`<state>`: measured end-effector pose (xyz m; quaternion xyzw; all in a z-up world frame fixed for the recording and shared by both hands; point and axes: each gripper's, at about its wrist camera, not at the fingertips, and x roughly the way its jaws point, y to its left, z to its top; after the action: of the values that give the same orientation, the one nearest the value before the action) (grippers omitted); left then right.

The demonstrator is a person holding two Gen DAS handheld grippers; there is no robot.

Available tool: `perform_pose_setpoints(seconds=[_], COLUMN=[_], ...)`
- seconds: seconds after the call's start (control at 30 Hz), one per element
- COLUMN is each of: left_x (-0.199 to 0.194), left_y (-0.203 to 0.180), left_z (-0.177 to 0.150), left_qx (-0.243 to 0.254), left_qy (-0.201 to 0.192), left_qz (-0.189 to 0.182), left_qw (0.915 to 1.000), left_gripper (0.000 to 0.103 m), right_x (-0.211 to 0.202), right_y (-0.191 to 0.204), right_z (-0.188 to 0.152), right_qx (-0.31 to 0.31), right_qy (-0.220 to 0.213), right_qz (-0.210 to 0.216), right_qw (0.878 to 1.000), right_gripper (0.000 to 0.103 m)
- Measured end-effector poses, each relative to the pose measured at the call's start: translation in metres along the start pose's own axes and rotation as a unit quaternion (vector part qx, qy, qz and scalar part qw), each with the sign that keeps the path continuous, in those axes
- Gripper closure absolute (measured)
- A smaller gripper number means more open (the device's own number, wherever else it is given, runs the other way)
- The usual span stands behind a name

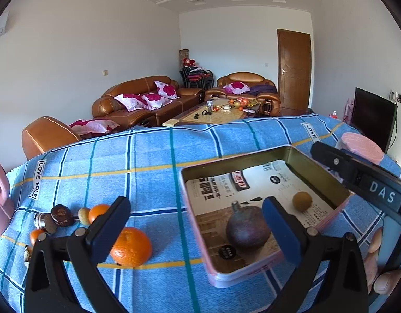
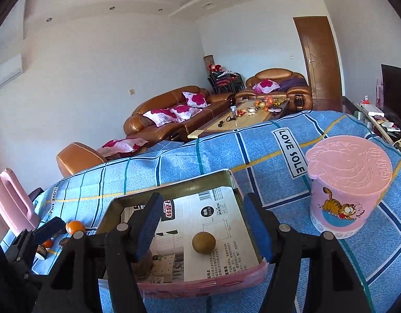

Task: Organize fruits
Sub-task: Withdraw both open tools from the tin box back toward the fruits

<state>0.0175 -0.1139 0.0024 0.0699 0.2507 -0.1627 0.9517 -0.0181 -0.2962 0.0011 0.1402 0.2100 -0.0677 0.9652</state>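
Note:
A pink-walled rectangular tin (image 1: 200,245) (image 2: 174,182), lined with printed paper, lies on the blue checked cloth. In it rest a dark purple fruit (image 1: 244,232) and a small brown round fruit (image 1: 302,200) (image 2: 203,242). My left gripper (image 1: 197,224) is open; its fingers straddle the tin's left wall, the right one just in front of the purple fruit. A large orange (image 1: 131,246) sits on the cloth beside its left finger. My right gripper (image 2: 203,225) hangs open over the tin, the brown fruit lying below and between its fingers, untouched.
Left of the tin lie a small orange (image 1: 97,212) (image 2: 75,227) and several wrapped sweets (image 1: 59,215). A pink lidded cup (image 2: 349,190) (image 1: 362,147) stands to the right, a pink jug (image 2: 12,203) at the far left. Beyond the table's far edge are sofas.

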Motion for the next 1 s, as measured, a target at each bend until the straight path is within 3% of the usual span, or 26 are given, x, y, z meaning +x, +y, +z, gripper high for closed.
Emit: perform_pose_setpoints(seconds=[0.17, 0.6, 0.83, 1.0], left_x=[-0.006, -0.015, -0.016, -0.014], left_y=[0.028, 0.11, 0.158, 0.188], left_z=[-0.006, -0.025, -0.037, -0.048], left_qx=[-0.002, -0.046, -0.081, -0.135], left_qy=[-0.003, 0.027, 0.057, 0.086], left_qz=[0.032, 0.078, 0.095, 0.09], left_qw=[0.9995, 0.9955, 0.9905, 0.9831], left_gripper=[0.0, 0.0, 0.0, 0.0], right_x=[-0.005, -0.025, -0.031, -0.031], right_y=[0.011, 0.038, 0.068, 0.1], right_z=[-0.004, -0.015, -0.028, -0.04], right_qx=[-0.025, -0.067, -0.088, -0.118], right_qy=[-0.018, -0.048, -0.026, -0.011], right_qz=[-0.014, -0.06, -0.034, -0.006], right_qw=[0.999, 0.995, 0.995, 0.993], right_gripper=[0.028, 0.028, 0.028, 0.028])
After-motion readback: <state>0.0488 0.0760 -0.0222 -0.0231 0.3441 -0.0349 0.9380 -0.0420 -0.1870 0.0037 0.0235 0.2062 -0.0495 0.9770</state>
